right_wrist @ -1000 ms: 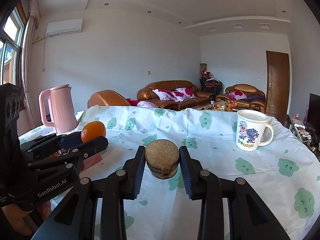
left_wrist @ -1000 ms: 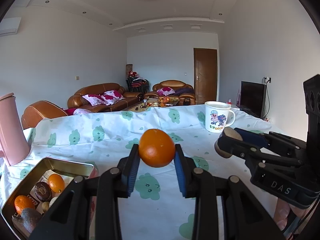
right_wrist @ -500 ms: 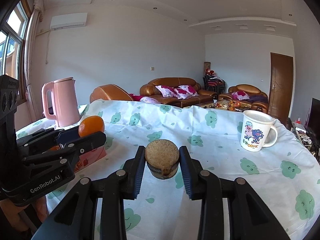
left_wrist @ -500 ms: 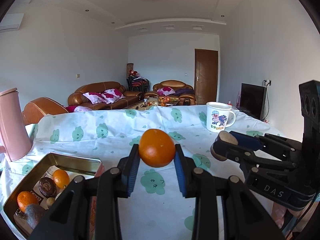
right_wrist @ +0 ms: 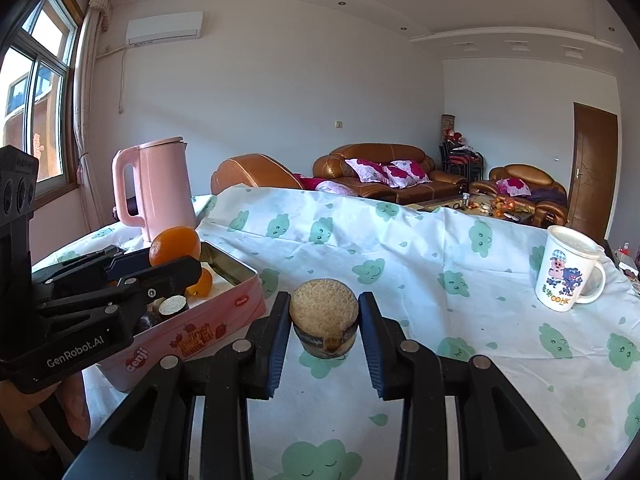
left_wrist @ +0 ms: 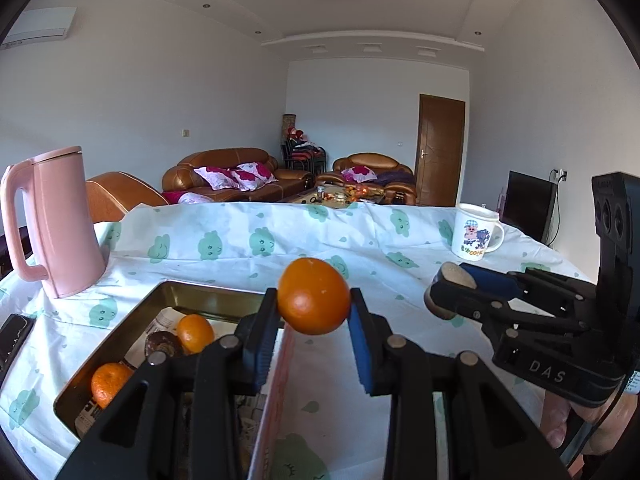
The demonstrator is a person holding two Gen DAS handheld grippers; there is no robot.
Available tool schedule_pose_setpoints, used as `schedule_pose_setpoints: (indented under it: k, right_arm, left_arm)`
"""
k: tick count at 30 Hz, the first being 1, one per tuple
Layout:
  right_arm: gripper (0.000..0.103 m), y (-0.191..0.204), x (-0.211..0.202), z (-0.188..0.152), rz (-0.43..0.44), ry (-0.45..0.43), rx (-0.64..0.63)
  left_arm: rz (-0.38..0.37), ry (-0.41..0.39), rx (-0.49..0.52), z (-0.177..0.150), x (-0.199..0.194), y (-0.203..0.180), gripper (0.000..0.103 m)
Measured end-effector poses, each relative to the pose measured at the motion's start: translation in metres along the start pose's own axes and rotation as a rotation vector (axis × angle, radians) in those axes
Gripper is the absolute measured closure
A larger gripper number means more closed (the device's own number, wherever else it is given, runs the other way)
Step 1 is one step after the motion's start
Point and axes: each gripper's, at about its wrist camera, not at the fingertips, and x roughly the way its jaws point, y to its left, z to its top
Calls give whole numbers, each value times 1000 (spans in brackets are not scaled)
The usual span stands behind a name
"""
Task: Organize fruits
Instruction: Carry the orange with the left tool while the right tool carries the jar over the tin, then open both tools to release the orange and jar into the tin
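My left gripper (left_wrist: 313, 316) is shut on an orange (left_wrist: 313, 295) and holds it above the right rim of a pink tin box (left_wrist: 200, 304). The tin holds two oranges (left_wrist: 195, 333) and dark brown fruits. My right gripper (right_wrist: 323, 324) is shut on a brown cut fruit piece (right_wrist: 323, 320), above the tablecloth to the right of the tin (right_wrist: 224, 312). The right gripper also shows in the left wrist view (left_wrist: 452, 292), and the left gripper with its orange (right_wrist: 175, 245) shows in the right wrist view.
A pink kettle (left_wrist: 56, 220) stands behind the tin at the left. A white cartoon mug (right_wrist: 568, 274) stands at the far right. A dark phone-like object (left_wrist: 14, 336) lies at the left edge. The table carries a white cloth with green prints (right_wrist: 400, 248).
Both grippers have moved left toward the tin, each holding its item. The orange is now over the tin's right rim, and the tin and kettle look nearer.
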Motion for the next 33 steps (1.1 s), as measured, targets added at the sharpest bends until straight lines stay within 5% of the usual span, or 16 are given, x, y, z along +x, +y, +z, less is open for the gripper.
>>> schedule_pose_setpoints:
  k: [33]
  right_arm:
    - [67,103,85,38,200,120,-58]
  left_arm:
    - [234,88,-110,-31,-49,128,68]
